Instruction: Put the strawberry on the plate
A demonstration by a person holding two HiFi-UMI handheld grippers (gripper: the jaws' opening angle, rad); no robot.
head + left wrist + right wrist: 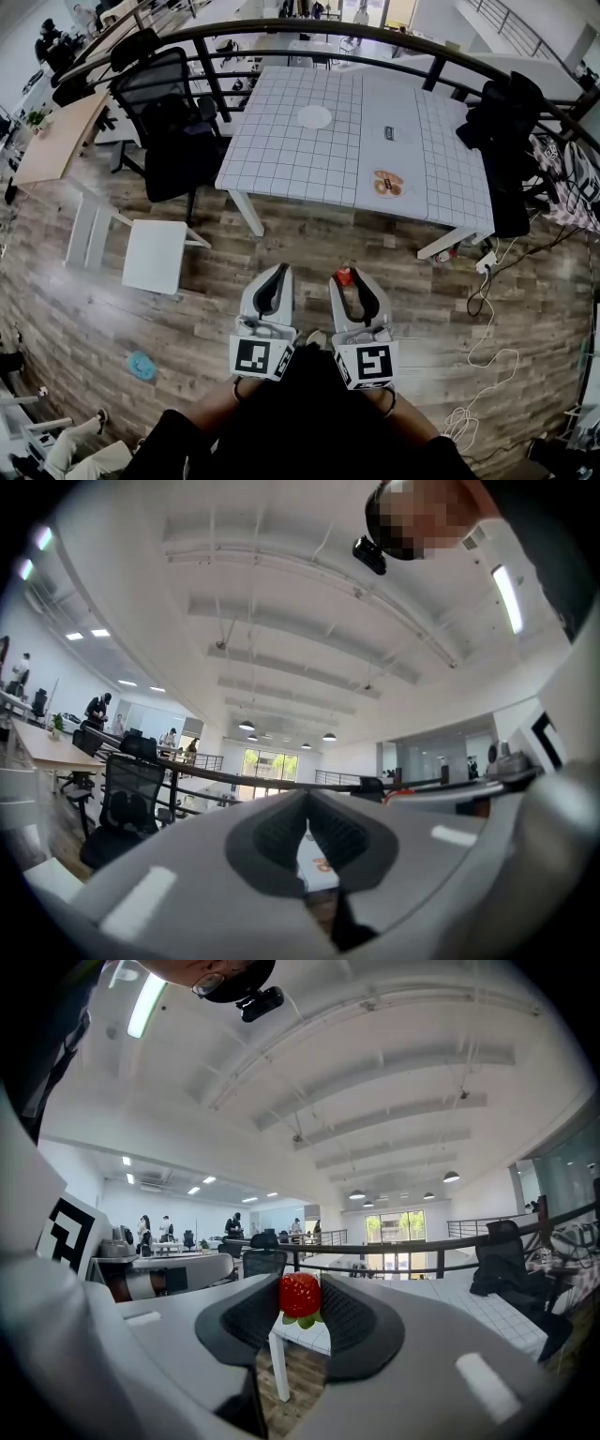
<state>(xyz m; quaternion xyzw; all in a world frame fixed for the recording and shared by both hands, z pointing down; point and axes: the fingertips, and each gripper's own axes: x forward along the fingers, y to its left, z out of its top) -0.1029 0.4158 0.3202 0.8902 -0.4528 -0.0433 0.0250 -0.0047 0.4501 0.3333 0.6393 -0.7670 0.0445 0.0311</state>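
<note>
Pinching the bumpy red strawberry [300, 1296] at the tips of the right gripper's [349, 284] ribbed dark pads, over wood-plank floor [281, 248] short of the table's [281, 169] near edge; pressing the left gripper's [281, 274] jaws together on nothing; lying well apart on that white gridded top, the round flat plate [314, 116], bare squares all round it.

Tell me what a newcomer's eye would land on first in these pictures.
The red strawberry stands out first, clamped between the jaws of the right hand-held gripper above the wood floor, short of the table. Ahead stands the white gridded table with a white plate toward its far side. The left hand-held gripper alongside is shut and empty.
</note>
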